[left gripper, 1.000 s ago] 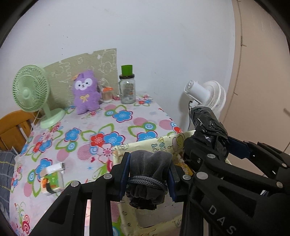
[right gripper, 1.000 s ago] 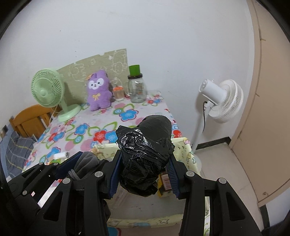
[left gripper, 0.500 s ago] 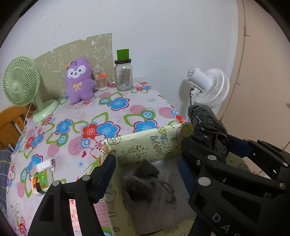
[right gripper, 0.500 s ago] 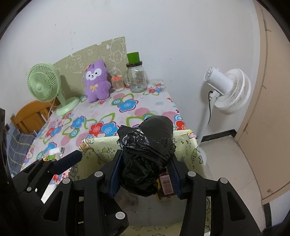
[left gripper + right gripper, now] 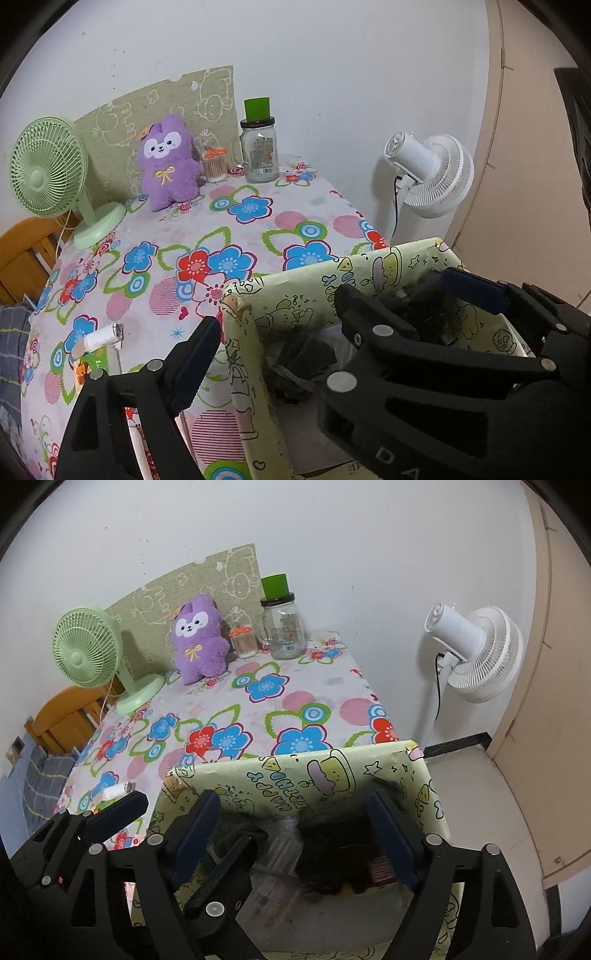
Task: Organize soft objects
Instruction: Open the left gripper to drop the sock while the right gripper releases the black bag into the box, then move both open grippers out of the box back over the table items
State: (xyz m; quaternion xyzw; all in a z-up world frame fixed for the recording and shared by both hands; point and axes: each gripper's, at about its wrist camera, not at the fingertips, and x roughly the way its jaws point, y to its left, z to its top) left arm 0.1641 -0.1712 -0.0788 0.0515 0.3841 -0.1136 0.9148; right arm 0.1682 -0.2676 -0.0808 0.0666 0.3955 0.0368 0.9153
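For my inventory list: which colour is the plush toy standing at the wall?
The plush toy is purple with a white face and a small yellow bow; the right wrist view shows it best.

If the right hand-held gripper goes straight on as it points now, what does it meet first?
Probably the black bundle lying in the box, between its open fingers; behind it stands the box's far wall. Depth is unclear.

Both views are evenly lit by soft indoor light, with no harsh glare on the white wall [image 5: 369, 572]. The green fan [image 5: 86, 648] throws a faint shadow rightward onto the patterned board behind it. Inside the yellow box [image 5: 332, 771] it is dim, and its dark contents blur together (hard to separate). Fisheye bending curves the door frame to the fan's far right, and black vignetting fills the corners.
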